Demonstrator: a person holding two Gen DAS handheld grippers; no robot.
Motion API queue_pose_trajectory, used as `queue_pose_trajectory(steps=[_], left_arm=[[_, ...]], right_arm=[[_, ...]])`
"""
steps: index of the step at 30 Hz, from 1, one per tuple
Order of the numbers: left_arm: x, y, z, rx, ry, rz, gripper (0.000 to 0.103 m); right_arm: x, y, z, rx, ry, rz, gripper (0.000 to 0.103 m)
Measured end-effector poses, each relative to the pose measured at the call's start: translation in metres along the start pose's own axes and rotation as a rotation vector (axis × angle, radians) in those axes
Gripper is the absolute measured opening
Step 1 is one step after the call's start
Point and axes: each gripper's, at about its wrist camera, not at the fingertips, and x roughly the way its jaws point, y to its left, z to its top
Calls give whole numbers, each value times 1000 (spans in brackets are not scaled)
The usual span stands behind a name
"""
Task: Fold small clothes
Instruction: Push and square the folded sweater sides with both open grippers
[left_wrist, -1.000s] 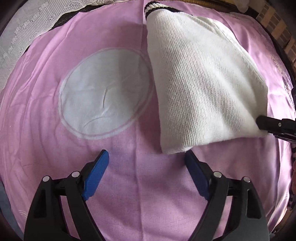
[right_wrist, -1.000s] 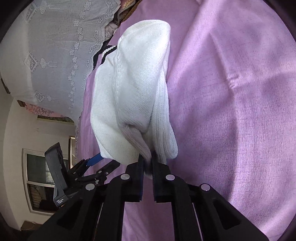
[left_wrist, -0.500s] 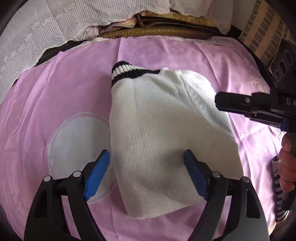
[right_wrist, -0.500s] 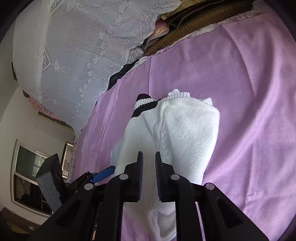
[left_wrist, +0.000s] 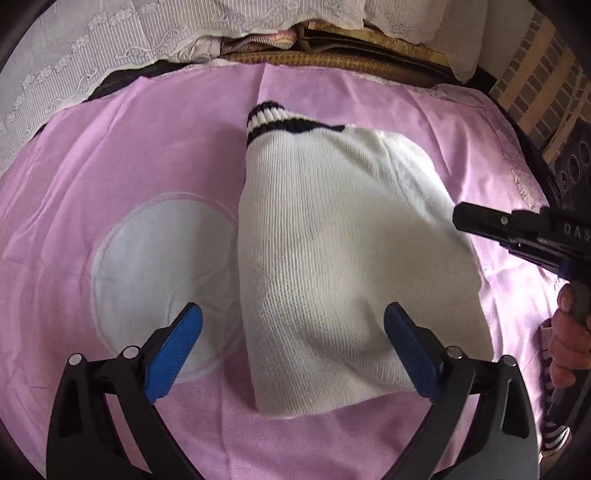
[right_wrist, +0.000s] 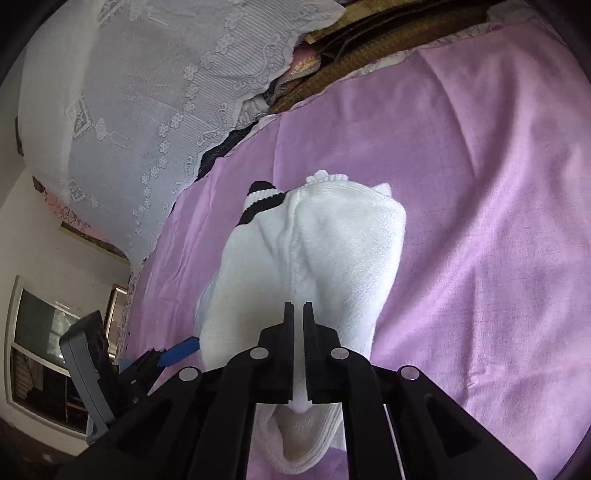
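Two tools are at work over one white knitted garment (left_wrist: 332, 258) with a black-and-white striped cuff (left_wrist: 266, 118), which lies folded on the pink bedsheet (left_wrist: 110, 147). We hold the left tool (left_wrist: 291, 354) low above the near end of the garment, its blue-padded fingers (left_wrist: 173, 350) spread wide apart, one on each side of the cloth and gripping nothing. Our right tool (right_wrist: 298, 321) has its black fingers nearly together, with a narrow slit between them; a fold of the white knit shows in that slit, though we cannot tell whether it is actually pinched. From the left wrist view the right tool reaches in from the right edge, beside the garment's right border. A pale round print (left_wrist: 162, 266) on the sheet lies just left of the garment, partly under it. White lace fabric (right_wrist: 147, 92) hangs beyond the far edge of the bed.
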Motion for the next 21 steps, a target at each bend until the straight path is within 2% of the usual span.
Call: queue_pose_trajectory(steps=[2, 5, 8, 11, 14, 18, 21], left_arm=[[-6, 9, 9, -21, -21, 9, 96], [5, 16, 19, -35, 10, 49, 96], [19, 12, 12, 3, 37, 80, 98], [29, 3, 4, 47, 61, 91, 99], [33, -3, -3, 68, 49, 123, 99], [34, 2, -3, 31, 65, 104, 99], [32, -2, -2, 49, 63, 126, 99]], right_arm=[[-6, 17, -12, -57, 7, 5, 7], [2, 24, -31, -98, 36, -40, 7], [14, -3, -46, -28, 83, -78, 0], [16, -21, -55, 34, 78, -18, 0], [18, -19, -53, 30, 89, -28, 0], [19, -18, -52, 36, 94, -28, 0], [17, -18, -51, 60, 101, -20, 0]])
